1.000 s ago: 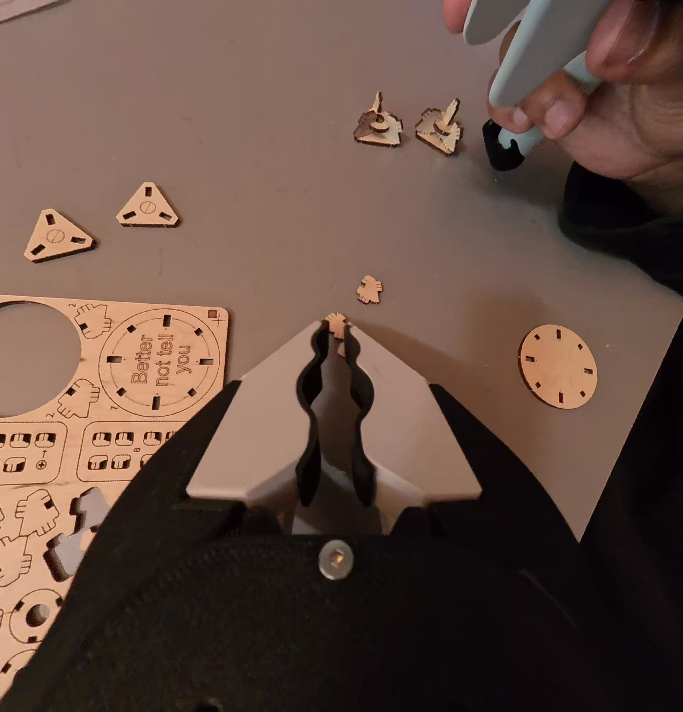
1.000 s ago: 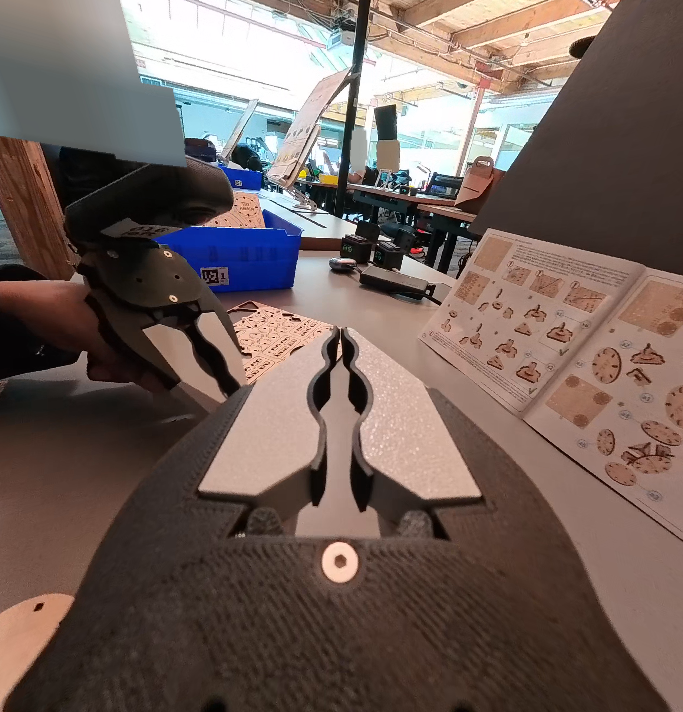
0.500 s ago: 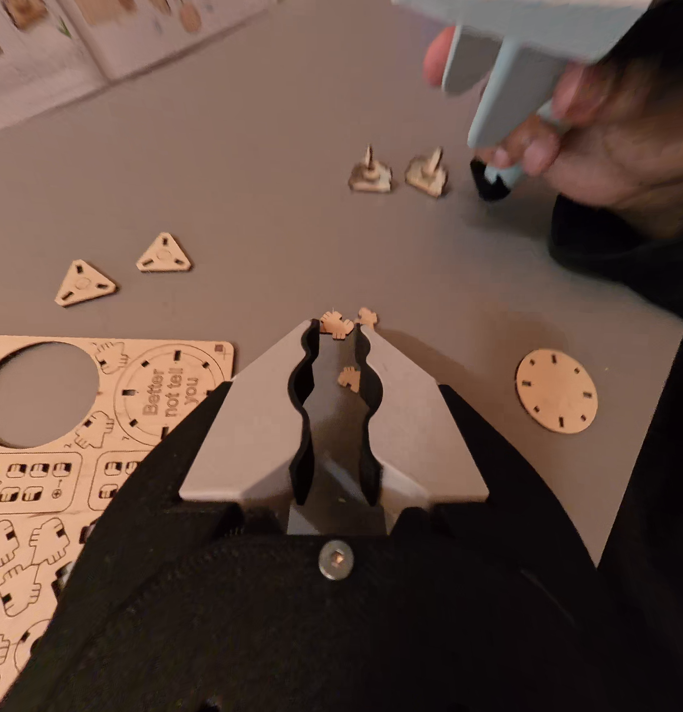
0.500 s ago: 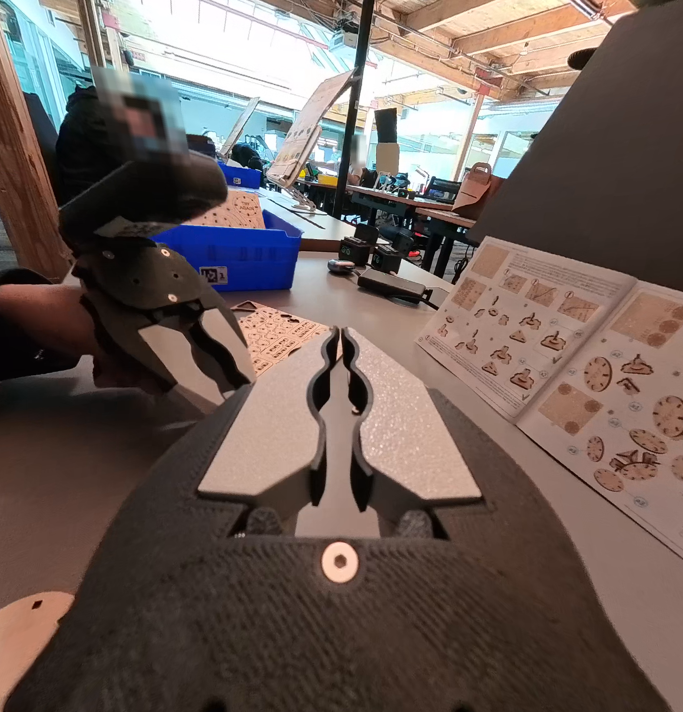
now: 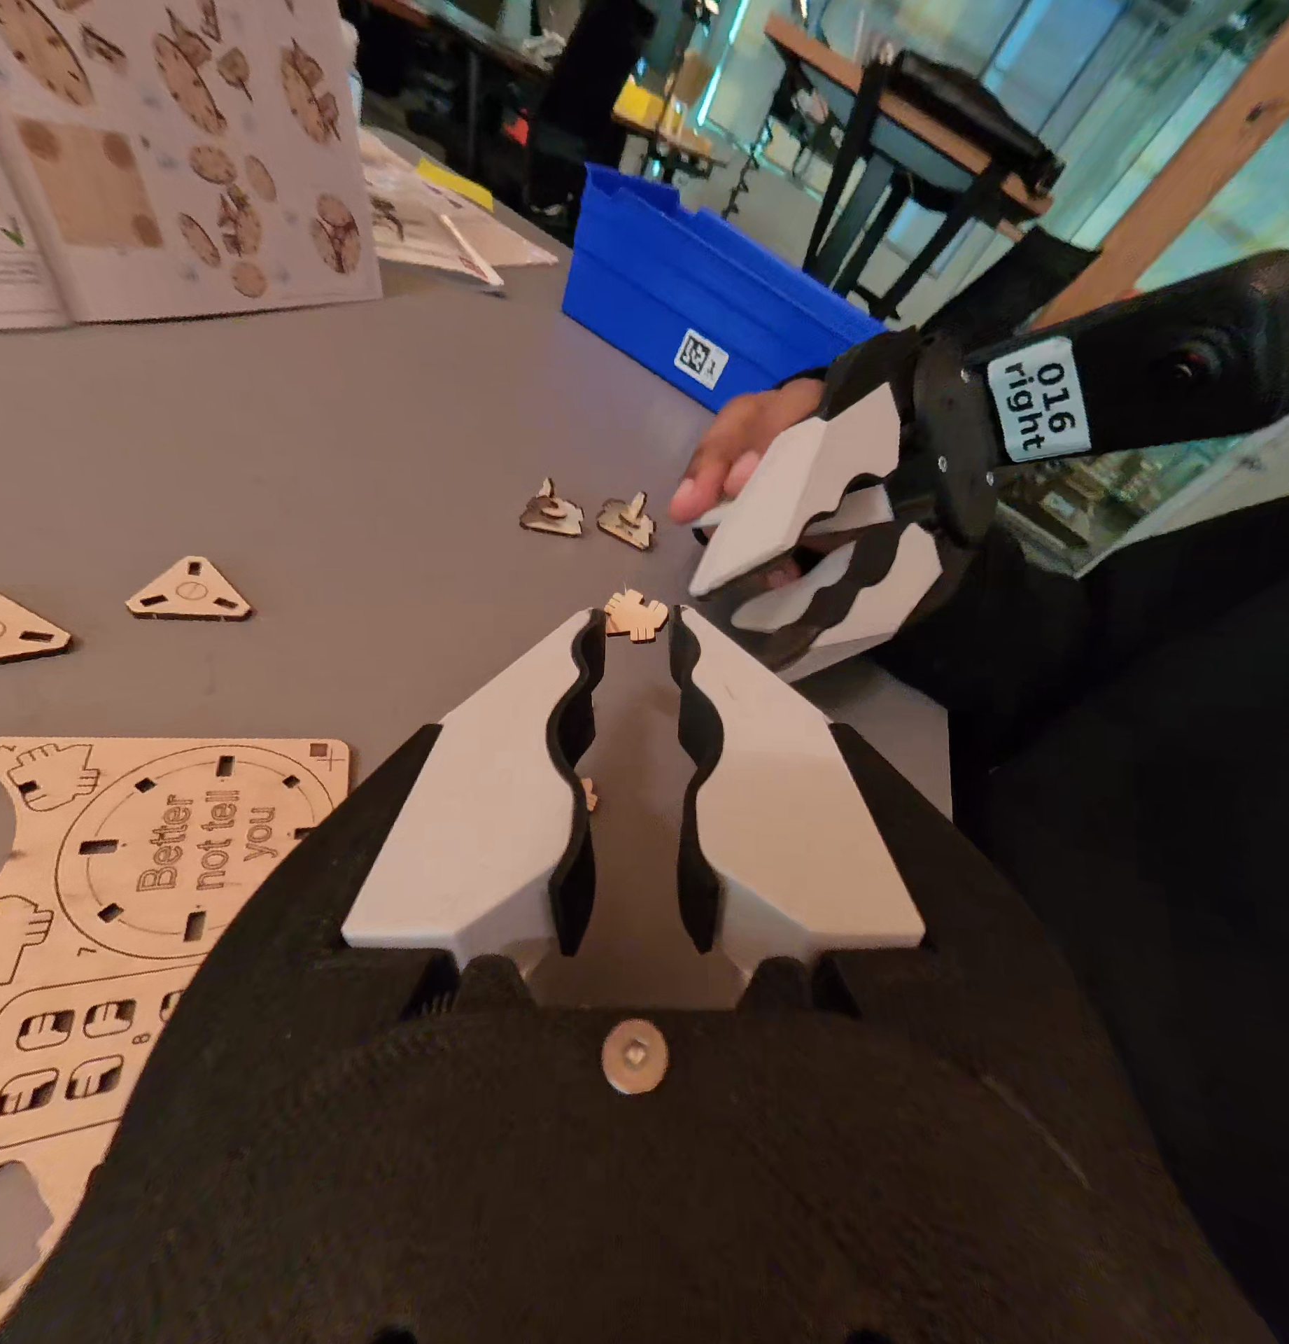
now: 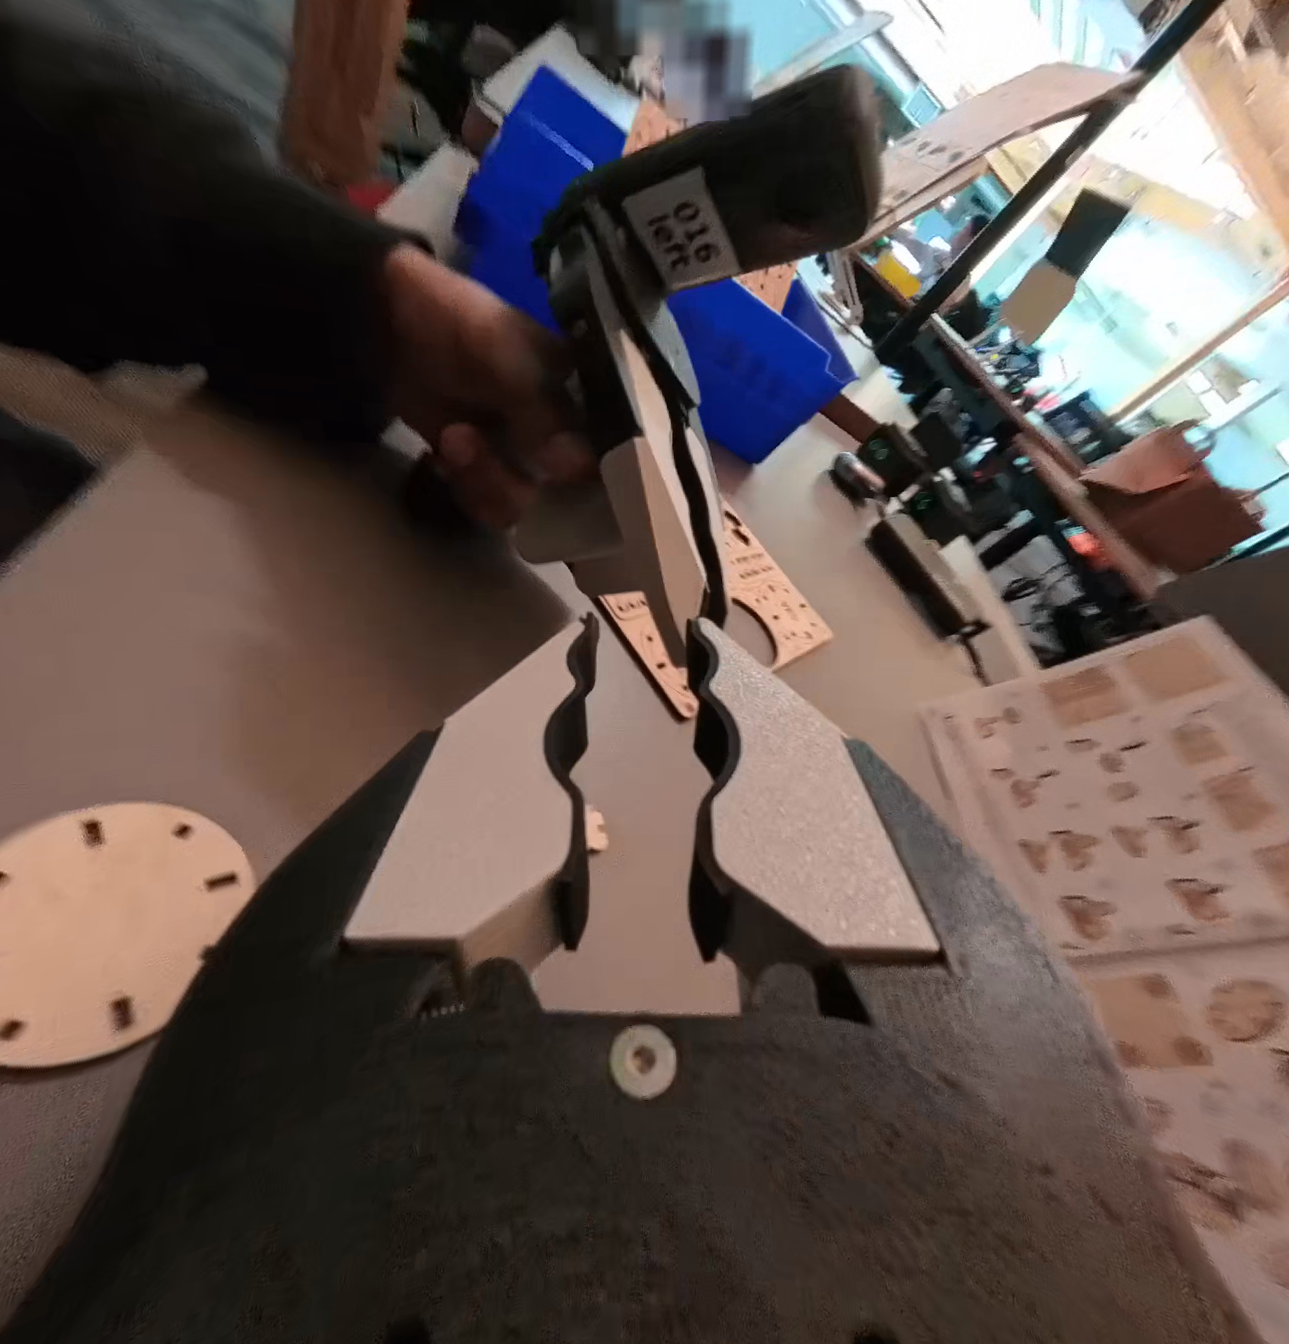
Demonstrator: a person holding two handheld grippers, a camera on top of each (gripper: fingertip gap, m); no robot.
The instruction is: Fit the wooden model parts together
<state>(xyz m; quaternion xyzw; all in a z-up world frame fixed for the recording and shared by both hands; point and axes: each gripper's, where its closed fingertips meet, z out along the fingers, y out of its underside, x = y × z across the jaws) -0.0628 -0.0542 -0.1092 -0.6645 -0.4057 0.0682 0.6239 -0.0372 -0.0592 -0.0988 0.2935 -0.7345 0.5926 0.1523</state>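
1. While both grippers are held low over the grey table (image 5: 380,451), the left gripper (image 5: 636,618) is seen with its jaws parted a little, and a small pale wooden piece (image 5: 634,615) lies between the fingertips; whether the pads press on it cannot be told.
2. A second small wooden piece (image 5: 589,794) is seen on the table farther back between the left gripper's fingers.
3. The right gripper (image 5: 725,604) is held in a hand (image 5: 736,451) just to the right of the left gripper's tips, its jaws apart and nothing between them.
4. Two small assembled wooden stands (image 5: 587,513) are set side by side just beyond the fingertips, and two triangular wooden plates (image 5: 189,600) lie farther left.
5. A cut wooden sheet (image 5: 118,873) lies at the lower left, and a slotted wooden disc (image 6: 96,931) rests beside the right gripper.
6. An open instruction booklet (image 5: 154,160) and a blue bin (image 5: 700,291) are placed at the far side.
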